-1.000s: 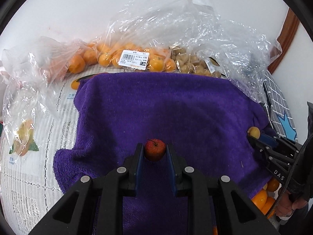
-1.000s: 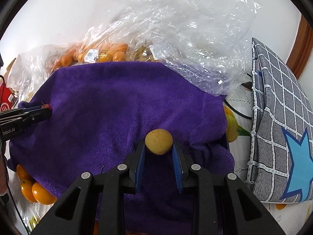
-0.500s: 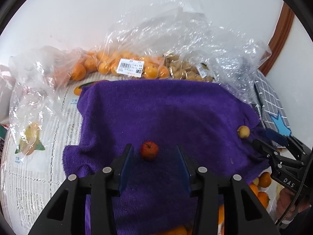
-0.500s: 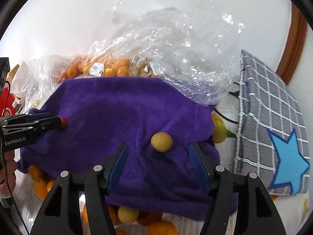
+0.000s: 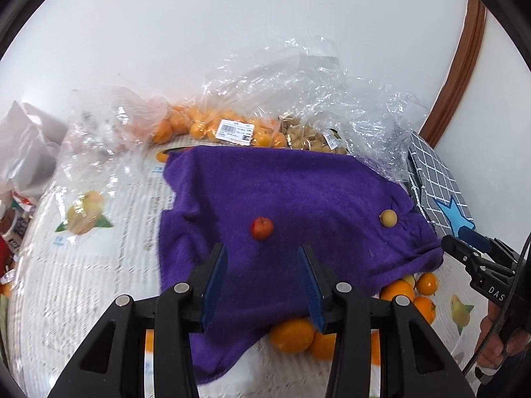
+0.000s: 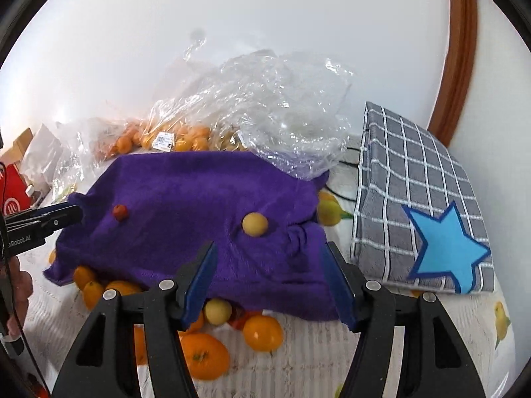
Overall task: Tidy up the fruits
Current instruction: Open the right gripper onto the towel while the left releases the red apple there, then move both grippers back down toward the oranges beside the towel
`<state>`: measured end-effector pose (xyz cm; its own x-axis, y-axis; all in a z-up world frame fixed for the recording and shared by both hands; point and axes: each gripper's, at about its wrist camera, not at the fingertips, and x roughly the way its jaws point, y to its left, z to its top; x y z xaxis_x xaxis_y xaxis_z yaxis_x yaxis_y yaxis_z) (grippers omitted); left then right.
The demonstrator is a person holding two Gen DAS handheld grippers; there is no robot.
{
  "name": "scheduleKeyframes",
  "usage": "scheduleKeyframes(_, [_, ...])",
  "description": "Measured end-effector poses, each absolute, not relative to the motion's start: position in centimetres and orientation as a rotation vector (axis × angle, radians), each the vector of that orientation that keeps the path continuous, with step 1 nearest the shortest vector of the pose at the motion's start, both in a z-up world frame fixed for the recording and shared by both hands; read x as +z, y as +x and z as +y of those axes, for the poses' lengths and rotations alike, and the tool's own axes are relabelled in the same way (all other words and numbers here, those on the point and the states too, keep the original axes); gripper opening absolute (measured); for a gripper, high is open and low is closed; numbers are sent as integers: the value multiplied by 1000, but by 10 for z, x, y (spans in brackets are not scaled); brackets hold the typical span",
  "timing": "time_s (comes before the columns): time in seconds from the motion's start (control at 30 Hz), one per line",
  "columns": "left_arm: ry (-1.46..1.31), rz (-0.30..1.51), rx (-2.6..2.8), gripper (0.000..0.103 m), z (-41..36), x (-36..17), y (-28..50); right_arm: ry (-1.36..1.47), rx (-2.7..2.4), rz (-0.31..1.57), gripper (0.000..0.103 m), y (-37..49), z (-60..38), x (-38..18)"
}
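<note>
A small red fruit (image 5: 262, 228) lies on the purple towel (image 5: 292, 192), just beyond my open, empty left gripper (image 5: 262, 278). A small yellow fruit (image 6: 254, 224) lies on the towel's (image 6: 186, 199) right part, just beyond my open, empty right gripper (image 6: 270, 275). The red fruit (image 6: 119, 212) also shows in the right wrist view, with the left gripper (image 6: 71, 212) beside it. The yellow fruit (image 5: 388, 218) and the right gripper (image 5: 464, 245) show in the left wrist view. Loose oranges (image 6: 262, 331) and a pale yellow fruit (image 6: 217, 311) lie at the towel's near edge.
Clear plastic bags (image 5: 232, 129) holding oranges and pale fruit lie behind the towel against the white wall. A grey checked bag with a blue star (image 6: 421, 199) stands to the right. A red box (image 6: 13, 195) sits far left. The table has a fruit-print cloth (image 5: 83, 232).
Both grippers opened, left the red and yellow fruits on the towel, and drew back and up. More of the oranges at the towel's near edge now show.
</note>
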<state>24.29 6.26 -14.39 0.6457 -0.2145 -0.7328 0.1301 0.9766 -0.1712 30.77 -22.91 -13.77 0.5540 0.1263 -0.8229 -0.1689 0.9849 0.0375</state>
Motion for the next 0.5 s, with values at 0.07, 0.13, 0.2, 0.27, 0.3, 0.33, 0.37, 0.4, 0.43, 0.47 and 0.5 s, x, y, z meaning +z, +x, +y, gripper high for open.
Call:
scheduleKeyframes(0.07, [-95,836,-190,42,66,-141,232,-42,180,978,63,302,-229,-136])
scheduleKeyframes(0.13, [-96,836,-200,42,71,-139,223,-44,184,981,61,295,-229,-136])
scheduleKeyframes(0.2, [-95,833,-198,42,74,-140,216,-39,190,984,57,287,-229,-136])
scheduleKeyframes(0.27, [-90,833,-192,42,78,-143,207,-38,199,987,55,280,-228,-137])
scheduleKeyframes(0.3, [-86,838,-189,42,80,-145,202,-40,202,990,52,277,-228,-138])
scheduleKeyframes(0.33, [-83,842,-185,41,82,-147,198,-45,205,995,50,274,-227,-140])
scheduleKeyframes(0.37, [-81,846,-183,41,83,-149,193,-48,208,999,47,271,-226,-142])
scheduleKeyframes(0.4, [-78,851,-183,42,84,-151,189,-48,217,1007,45,269,-225,-145])
scheduleKeyframes(0.43, [-74,859,-185,42,85,-153,184,-48,230,1016,44,266,-223,-148])
scheduleKeyframes(0.47, [-72,863,-186,42,85,-155,180,-46,240,1022,44,264,-223,-150])
scheduleKeyframes(0.5, [-70,866,-184,42,86,-157,176,-39,254,1028,44,260,-222,-153])
